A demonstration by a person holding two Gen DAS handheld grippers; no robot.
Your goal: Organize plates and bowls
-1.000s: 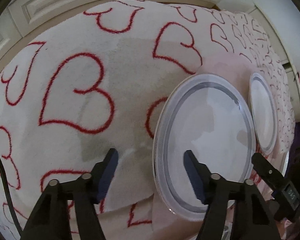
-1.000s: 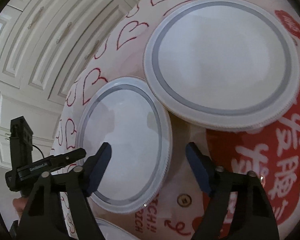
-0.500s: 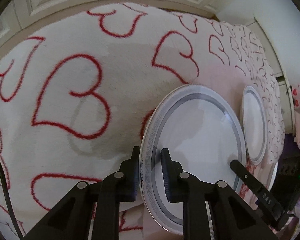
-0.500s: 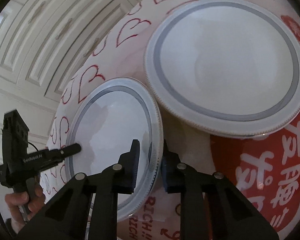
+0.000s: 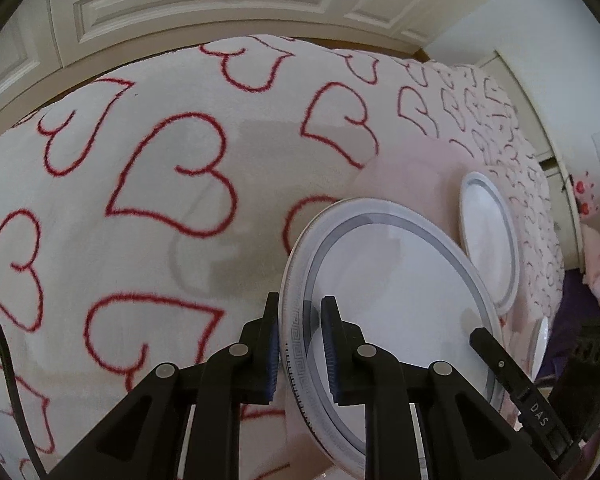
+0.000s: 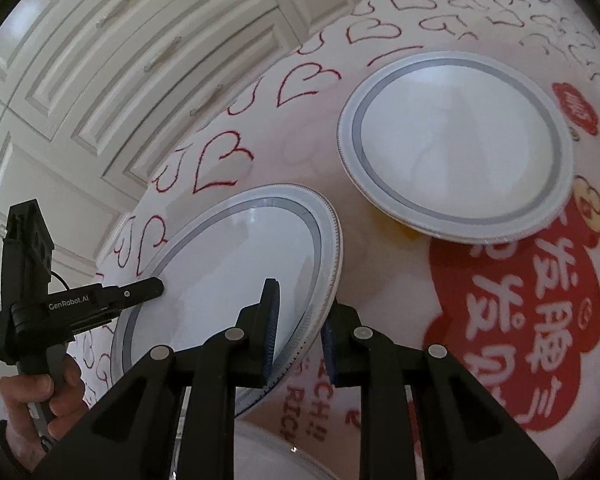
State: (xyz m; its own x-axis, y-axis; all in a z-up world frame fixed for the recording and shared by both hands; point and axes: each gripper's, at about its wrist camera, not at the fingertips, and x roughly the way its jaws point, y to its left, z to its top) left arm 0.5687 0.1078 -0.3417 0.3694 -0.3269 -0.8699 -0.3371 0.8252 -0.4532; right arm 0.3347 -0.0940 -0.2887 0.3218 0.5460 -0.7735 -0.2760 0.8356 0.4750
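Plate (image 5: 396, 320), frame centre, clamped at opposite rims by left gripper (image 5: 300, 344) and right gripper (image 6: 298, 334); not yet stacked on plate pile (image 6: 456, 144) upper right.

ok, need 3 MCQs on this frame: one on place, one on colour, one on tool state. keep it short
1. Where does the left tool grip the near plate?
A. its centre
B. its rim
C. its underside only

2. What colour are the hearts on the white blanket?
A. blue
B. green
C. red

3. What is the state of the right tool?
A. shut on the near plate's rim
B. wide open above the far plate
C. shut on nothing

Key: 1 B, the pads straddle the patterned edge. 2 C, the outlines are red. 3 A, its pads pinch the opposite rim.
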